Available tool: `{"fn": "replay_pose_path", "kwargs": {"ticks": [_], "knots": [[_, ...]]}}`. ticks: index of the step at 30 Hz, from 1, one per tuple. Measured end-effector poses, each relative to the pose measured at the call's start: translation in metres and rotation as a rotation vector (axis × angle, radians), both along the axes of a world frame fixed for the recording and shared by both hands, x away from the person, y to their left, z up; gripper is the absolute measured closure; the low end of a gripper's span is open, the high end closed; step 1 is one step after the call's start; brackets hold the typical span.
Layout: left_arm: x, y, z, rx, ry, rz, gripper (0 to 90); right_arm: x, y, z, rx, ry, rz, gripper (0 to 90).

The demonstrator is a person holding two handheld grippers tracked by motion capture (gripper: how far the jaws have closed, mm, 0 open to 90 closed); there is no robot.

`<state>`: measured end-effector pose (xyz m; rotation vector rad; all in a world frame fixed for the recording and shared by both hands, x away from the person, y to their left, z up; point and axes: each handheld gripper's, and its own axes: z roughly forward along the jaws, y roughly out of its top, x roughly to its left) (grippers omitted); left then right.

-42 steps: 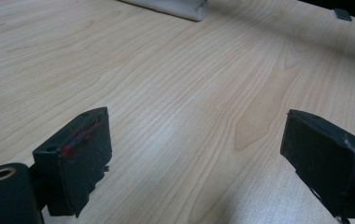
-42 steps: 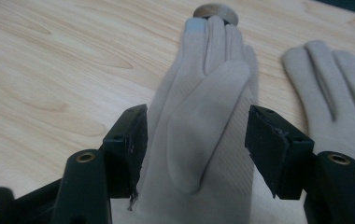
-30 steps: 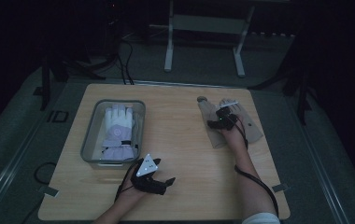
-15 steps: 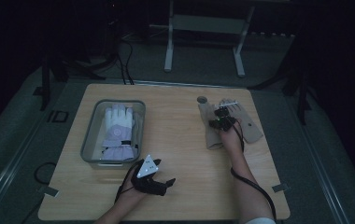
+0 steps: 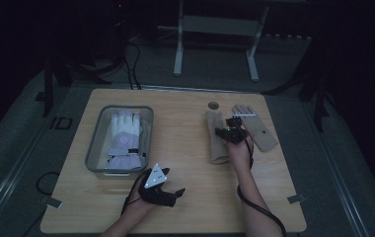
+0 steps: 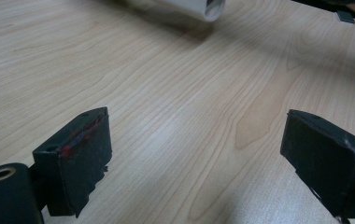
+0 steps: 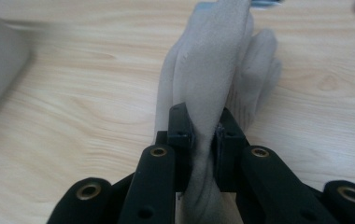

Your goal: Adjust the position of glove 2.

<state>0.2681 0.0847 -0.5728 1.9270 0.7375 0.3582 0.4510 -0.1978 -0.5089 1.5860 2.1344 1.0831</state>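
Note:
My right gripper [image 7: 203, 136] is shut on a fold of a pale grey-beige glove [image 7: 222, 60], whose fabric rises up between the pads. In the high view this gripper [image 5: 226, 131] sits at the table's right, over the long glove [image 5: 217, 148]. A second flat glove [image 5: 257, 129] lies just right of it. Near the front edge my left gripper [image 5: 177, 193] rests low, a grey plate on top. Its jaws [image 6: 194, 154] stand wide open over bare wood with nothing between them.
A grey tray [image 5: 94, 143] at the left holds a white and lavender glove [image 5: 124, 138]. A small round disc [image 5: 213, 105] lies by the far edge. A white cuff [image 6: 199, 7] shows ahead of the left gripper. A metal stand [image 5: 215, 24] is behind the table.
The right hand has drawn back slightly toward the person and to the left, with the glove fabric in its jaws. The left gripper has not moved.

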Motion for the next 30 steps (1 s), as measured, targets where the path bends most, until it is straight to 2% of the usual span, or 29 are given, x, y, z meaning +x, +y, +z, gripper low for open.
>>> {"fn": "replay_pose_path", "kwargs": {"ticks": [3, 9, 11, 16, 19, 22, 24, 27, 30], "knots": [[0.0, 0.0, 0.0, 0.001, -0.002, 0.001, 9.3, -0.01, 0.008, 0.012, 0.013, -0.031, -0.004, 80.5], [0.0, 0.002, 0.0, 0.01, -0.019, 0.011, 9.3, -0.028, 0.02, 0.03, 0.041, -0.066, -0.009, 80.5], [0.0, 0.002, 0.0, 0.01, -0.014, 0.008, 9.3, -0.036, 0.022, 0.033, 0.077, -0.07, -0.011, 80.4], [-0.001, 0.001, 0.0, 0.013, -0.017, 0.003, 9.3, -0.055, 0.031, 0.035, 0.068, -0.096, -0.007, 80.3], [0.0, 0.002, 0.0, 0.007, -0.025, 0.003, 9.3, -0.065, 0.032, 0.034, 0.096, -0.103, -0.013, 80.3], [0.0, 0.002, 0.0, -0.001, -0.023, 0.0, 9.3, -0.073, 0.032, 0.032, 0.1, -0.121, -0.037, 80.2], [-0.001, 0.001, 0.0, 0.002, -0.024, -0.004, 9.3, -0.076, 0.033, 0.028, 0.085, -0.128, -0.051, 80.2], [-0.001, 0.001, 0.0, 0.005, -0.024, -0.007, 9.2, -0.079, 0.033, 0.017, 0.105, -0.109, -0.064, 80.0], [-0.001, 0.002, 0.0, 0.002, -0.014, -0.007, 9.2, -0.078, 0.04, 0.004, 0.084, -0.084, -0.064, 79.8]]}}
